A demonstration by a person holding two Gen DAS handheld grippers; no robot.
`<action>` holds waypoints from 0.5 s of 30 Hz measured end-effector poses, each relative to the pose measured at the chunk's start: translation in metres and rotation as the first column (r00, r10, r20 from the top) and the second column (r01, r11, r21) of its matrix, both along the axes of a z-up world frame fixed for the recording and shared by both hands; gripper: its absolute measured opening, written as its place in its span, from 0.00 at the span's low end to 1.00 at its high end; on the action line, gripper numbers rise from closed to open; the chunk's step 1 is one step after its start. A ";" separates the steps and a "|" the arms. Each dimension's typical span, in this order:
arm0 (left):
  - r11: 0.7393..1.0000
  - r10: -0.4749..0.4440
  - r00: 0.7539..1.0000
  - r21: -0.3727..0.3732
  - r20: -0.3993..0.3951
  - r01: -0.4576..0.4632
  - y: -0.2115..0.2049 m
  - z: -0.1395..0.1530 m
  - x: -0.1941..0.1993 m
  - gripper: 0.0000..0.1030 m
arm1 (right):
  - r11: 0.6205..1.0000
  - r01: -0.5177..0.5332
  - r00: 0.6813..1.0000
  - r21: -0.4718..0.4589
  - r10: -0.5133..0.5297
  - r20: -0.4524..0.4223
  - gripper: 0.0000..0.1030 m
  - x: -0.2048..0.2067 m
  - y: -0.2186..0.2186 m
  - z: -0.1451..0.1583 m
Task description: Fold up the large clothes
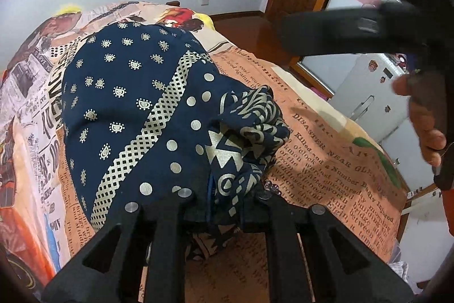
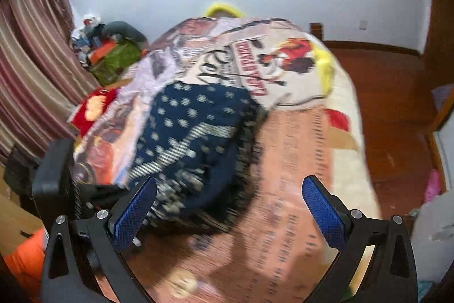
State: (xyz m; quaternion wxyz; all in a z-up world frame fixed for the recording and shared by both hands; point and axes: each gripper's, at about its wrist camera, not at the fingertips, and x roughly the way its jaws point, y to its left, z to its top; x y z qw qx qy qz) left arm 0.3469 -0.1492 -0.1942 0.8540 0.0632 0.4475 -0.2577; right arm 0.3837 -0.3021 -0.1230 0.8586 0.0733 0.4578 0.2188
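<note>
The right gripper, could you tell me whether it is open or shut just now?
Open: the right gripper has its blue fingers spread wide, with nothing between them.

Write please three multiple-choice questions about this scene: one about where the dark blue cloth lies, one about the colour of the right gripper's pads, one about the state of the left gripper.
1. Where does the dark blue cloth lie?
A. on the floor
B. on the printed bed cover
C. on a chair

2. What colour are the pads of the right gripper?
A. blue
B. yellow
C. white

3. What is the state of the left gripper?
A. wide open and empty
B. shut on the cloth
C. shut on a hanger

Answers:
1 B: the dark blue cloth spreads over the printed bed cover.
2 A: the pads of the right gripper are blue, and they stand apart with nothing between them.
3 B: the left gripper has its jaws close together with a bunched edge of the cloth between them.
</note>
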 end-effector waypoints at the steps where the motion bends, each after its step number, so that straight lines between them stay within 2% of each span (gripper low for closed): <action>1: 1.000 0.000 1.000 0.005 0.002 0.000 -0.001 0.000 0.000 0.11 | 1.000 -0.004 1.000 0.009 0.005 -0.020 0.99 0.005 0.006 -0.005; 5: 1.000 0.004 1.000 0.025 0.016 -0.004 0.003 0.004 -0.008 0.18 | 1.000 -0.023 0.990 0.020 0.025 -0.141 0.99 0.029 0.028 -0.037; 7: 1.000 -0.011 1.000 0.014 -0.002 0.011 0.009 0.008 -0.015 0.30 | 0.999 -0.029 0.983 -0.019 0.025 -0.183 0.99 0.034 0.034 -0.053; 9: 1.000 -0.015 1.000 0.001 -0.015 0.015 0.020 0.012 -0.021 0.38 | 0.998 -0.035 0.979 -0.045 0.025 -0.202 0.99 0.036 0.034 -0.066; 14: 0.999 -0.006 1.000 -0.055 -0.024 0.005 0.055 0.031 -0.038 0.41 | 0.995 -0.053 0.967 -0.079 0.032 -0.254 0.99 0.035 0.028 -0.096; 15: 0.999 0.022 1.000 -0.047 -0.018 -0.023 0.062 0.036 -0.039 0.51 | 0.996 -0.054 0.966 -0.076 0.033 -0.255 0.99 0.034 0.027 -0.098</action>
